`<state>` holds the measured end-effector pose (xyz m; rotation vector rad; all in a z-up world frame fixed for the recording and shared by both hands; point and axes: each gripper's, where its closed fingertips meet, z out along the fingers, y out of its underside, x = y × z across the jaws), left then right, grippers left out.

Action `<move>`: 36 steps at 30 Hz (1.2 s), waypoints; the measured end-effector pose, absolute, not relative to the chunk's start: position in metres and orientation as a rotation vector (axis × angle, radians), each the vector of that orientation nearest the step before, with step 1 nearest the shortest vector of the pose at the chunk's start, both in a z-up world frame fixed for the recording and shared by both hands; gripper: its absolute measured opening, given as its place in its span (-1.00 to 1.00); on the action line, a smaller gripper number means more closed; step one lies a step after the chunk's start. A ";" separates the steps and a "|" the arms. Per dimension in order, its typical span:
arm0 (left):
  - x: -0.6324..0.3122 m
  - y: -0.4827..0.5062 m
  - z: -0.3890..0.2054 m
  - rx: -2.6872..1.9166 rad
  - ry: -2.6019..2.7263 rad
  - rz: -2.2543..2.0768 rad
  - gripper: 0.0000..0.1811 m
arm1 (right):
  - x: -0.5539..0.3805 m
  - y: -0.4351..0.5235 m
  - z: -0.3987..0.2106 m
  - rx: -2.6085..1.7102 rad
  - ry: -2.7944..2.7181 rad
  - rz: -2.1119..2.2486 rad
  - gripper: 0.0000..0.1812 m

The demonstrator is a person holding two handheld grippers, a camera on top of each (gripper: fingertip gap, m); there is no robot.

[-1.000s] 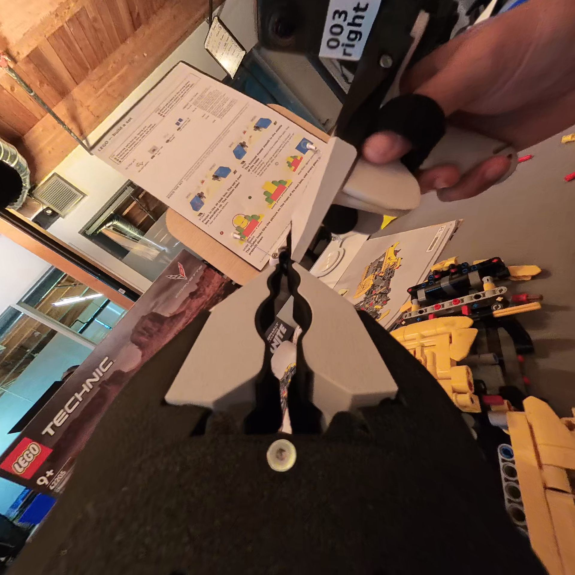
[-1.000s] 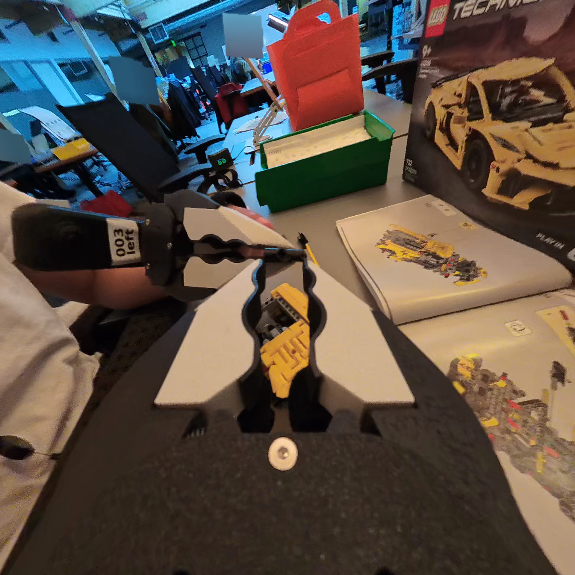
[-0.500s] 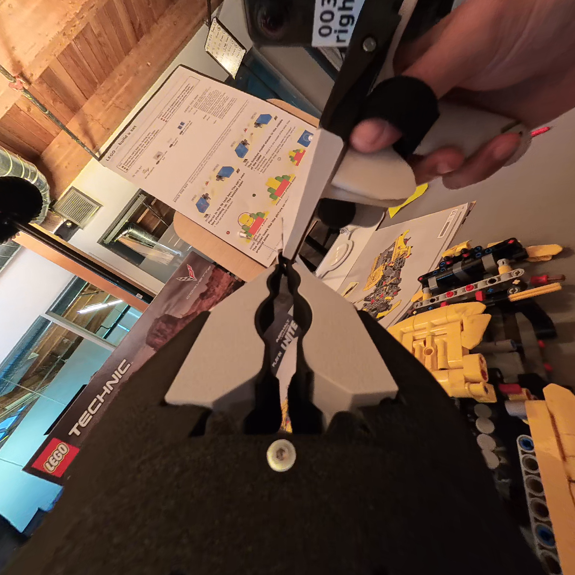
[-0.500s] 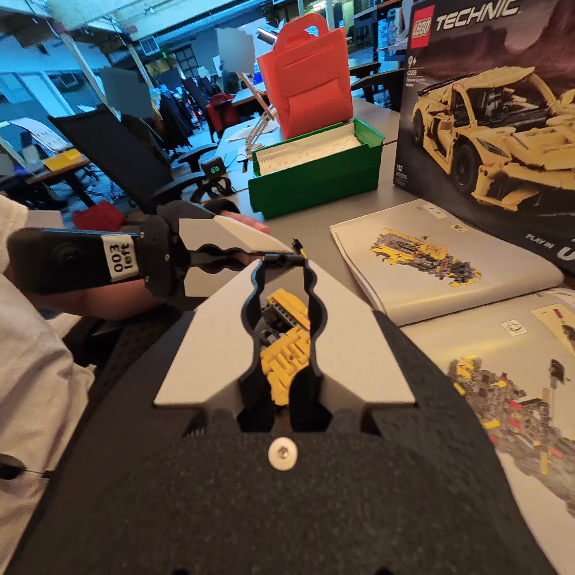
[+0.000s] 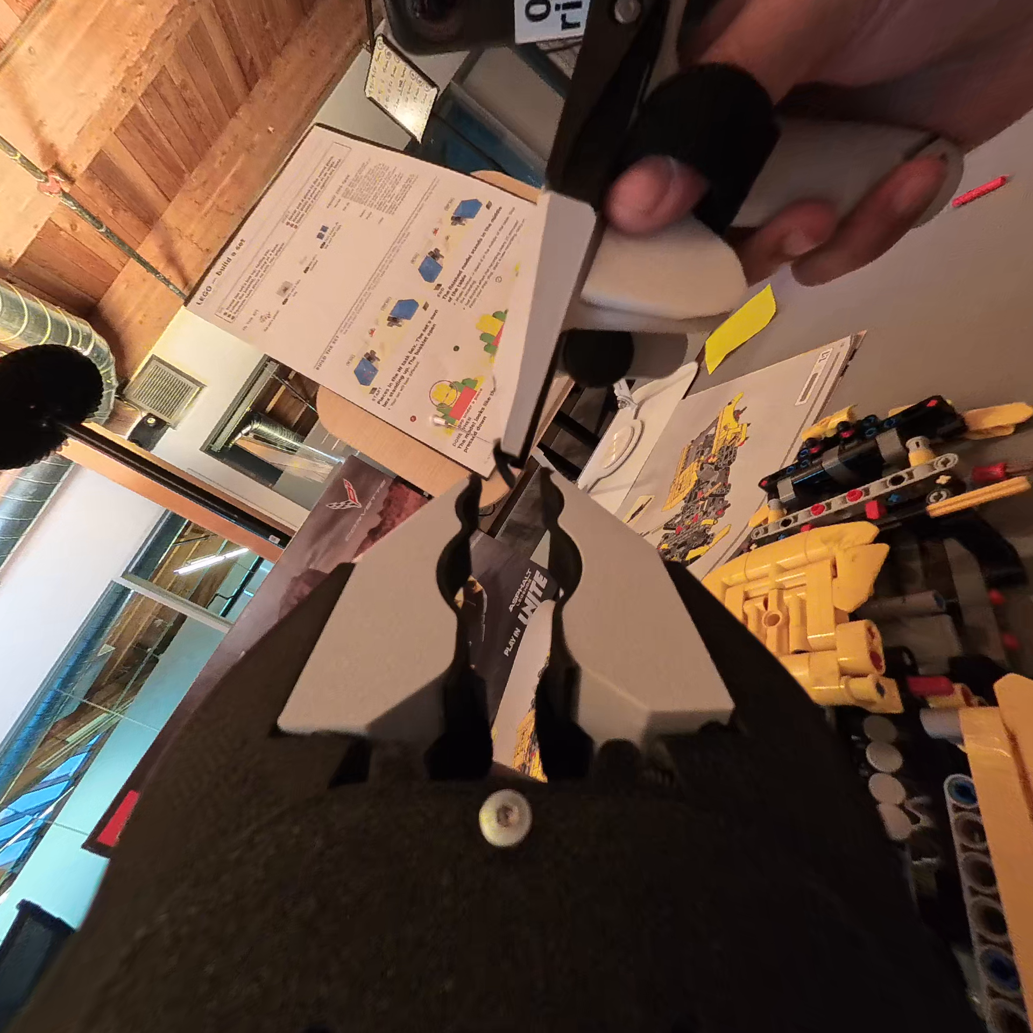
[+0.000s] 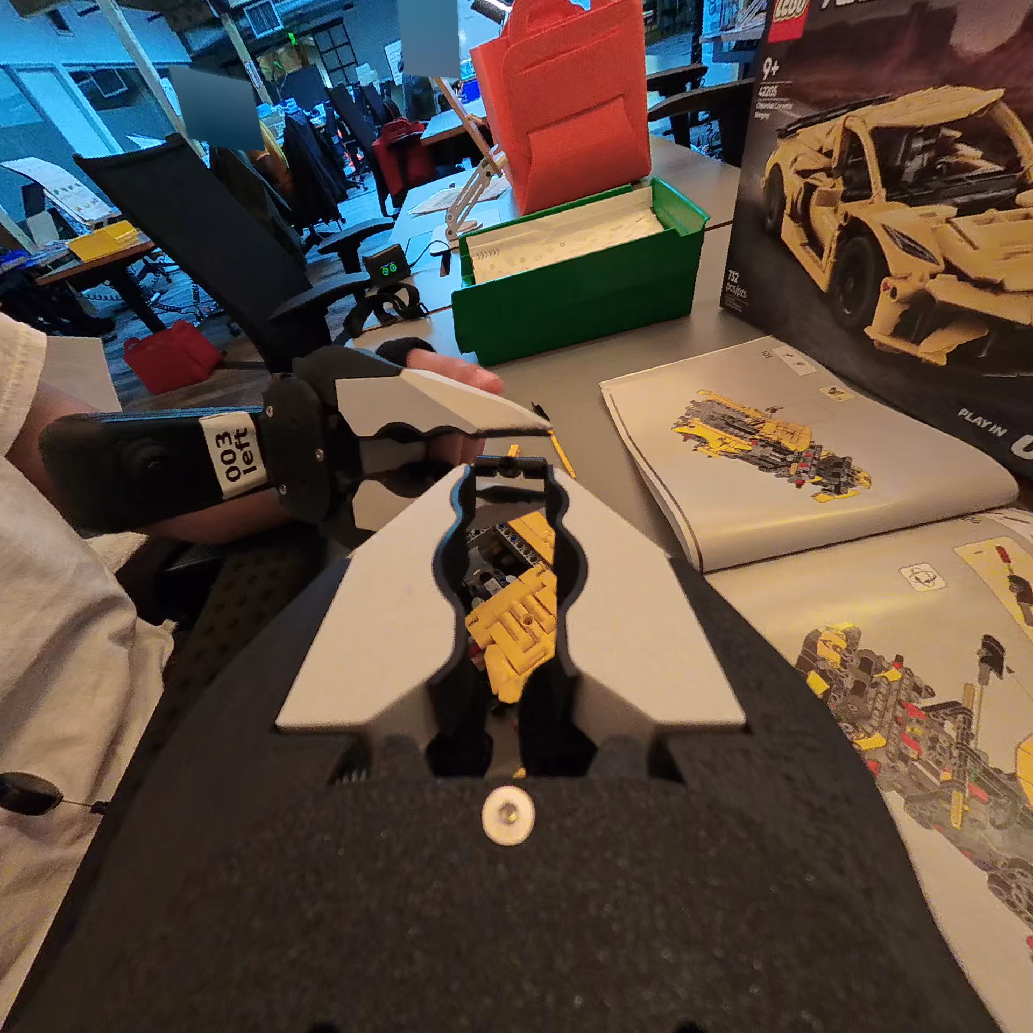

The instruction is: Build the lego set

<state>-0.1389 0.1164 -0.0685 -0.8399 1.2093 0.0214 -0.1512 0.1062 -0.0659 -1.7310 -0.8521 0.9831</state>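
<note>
My right gripper is shut on a small black Lego frame piece, held across its fingertips above the table. My left gripper is open and empty, its tips just below the right gripper's tip and the black piece. In the right wrist view the left gripper's upper finger reaches in from the left, right beside the piece. The partly built yellow Lego car lies on the table; it also shows between my right fingers.
An open instruction booklet lies to the right, and the Lego box stands behind it. A green bin and a red bag sit at the back. A printed sheet stands upright. Loose pieces lie by the car. My left and right fingertips are right by each other.
My left gripper has opened and let go of the black piece. The right gripper still holds the piece, and both grippers have stayed close together.
</note>
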 end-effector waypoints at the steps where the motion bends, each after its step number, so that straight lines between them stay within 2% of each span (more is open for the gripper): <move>1: -0.139 0.115 -0.068 -0.833 1.209 0.025 -0.77 | -0.152 0.107 -0.067 -1.734 -0.853 0.975 -0.74; 7: -0.137 0.111 -0.068 -0.811 1.217 0.031 -0.92 | -0.154 0.105 -0.069 -1.743 -0.879 0.948 -0.74; 16: -0.138 0.109 -0.065 -0.812 1.216 0.024 -0.94 | -0.155 0.102 -0.065 -1.719 -0.867 0.990 -0.71; 19: -0.141 0.100 -0.051 -0.902 1.154 -0.280 -0.94 | -0.154 0.094 -0.049 -1.654 -0.855 1.098 -0.70; 25: -0.168 0.082 -0.001 -0.980 0.896 -1.200 -0.95 | -0.132 0.083 -0.004 -1.419 -0.768 1.236 -0.71; 30: -0.180 0.077 0.013 -0.963 0.798 -1.574 -0.95 | -0.145 0.068 0.006 -1.349 -0.808 1.339 -0.73; 36: -0.198 0.082 0.025 -0.913 0.661 -1.874 -0.95 | -0.149 0.082 -0.007 -1.406 -0.792 1.221 -0.76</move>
